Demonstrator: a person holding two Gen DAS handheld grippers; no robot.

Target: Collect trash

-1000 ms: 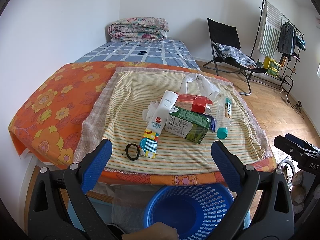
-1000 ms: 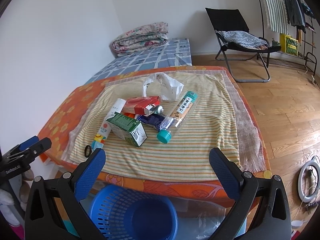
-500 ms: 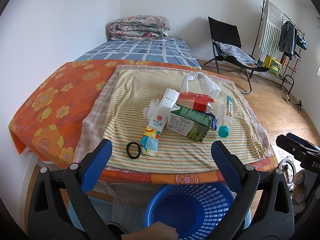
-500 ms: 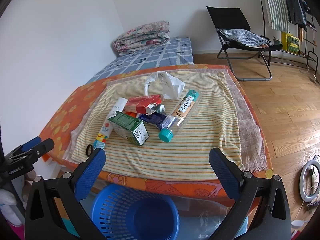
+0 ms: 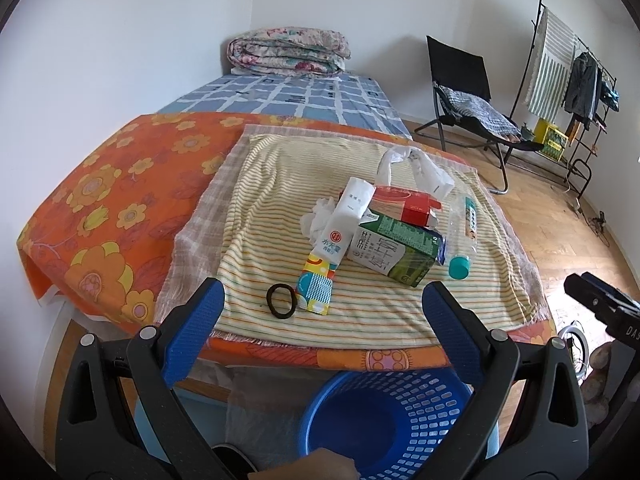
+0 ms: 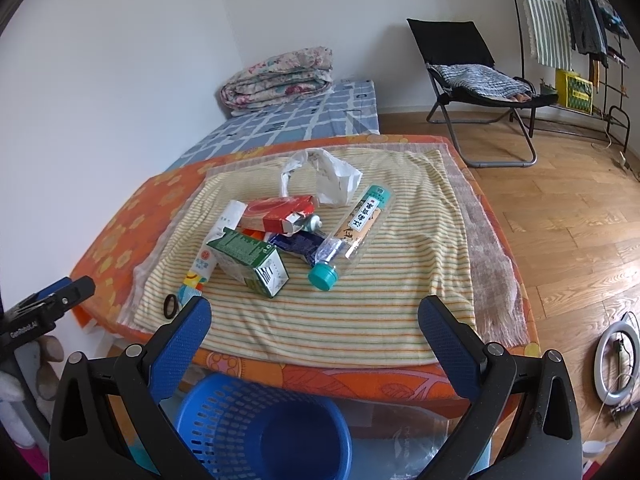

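1. My left gripper hangs in front of the tabletop's near edge, jaws wide apart, nothing between them. Its blue pads frame the near part of the striped cloth.
2. My right gripper is the same: jaws spread wide, empty, just before the table edge.
3. The trash lies in one pile approx. in the middle of the striped cloth. The green carton lies on its side, nearest to me in the pile.
4. A white tube box leans on the carton's left side; its colourful end points toward me.
5. A black hair tie lies flat, just beside that colourful end, on its left.
6. A red box sits behind the carton, w/ a toothpaste tube coming out from under it.
7. A clear bottle w/ teal cap lies on its side, right of the carton, cap toward me. A dark blue wrapper is between bottle and carton.
8. A crumpled white plastic bag is at the far side of the pile; a white tissue wad at the left side.
9. The blue basket stands on the floor below the near table edge, between the two grippers' views.
10. Behind: orange flower cloth and a bed w/ a folded quilt.
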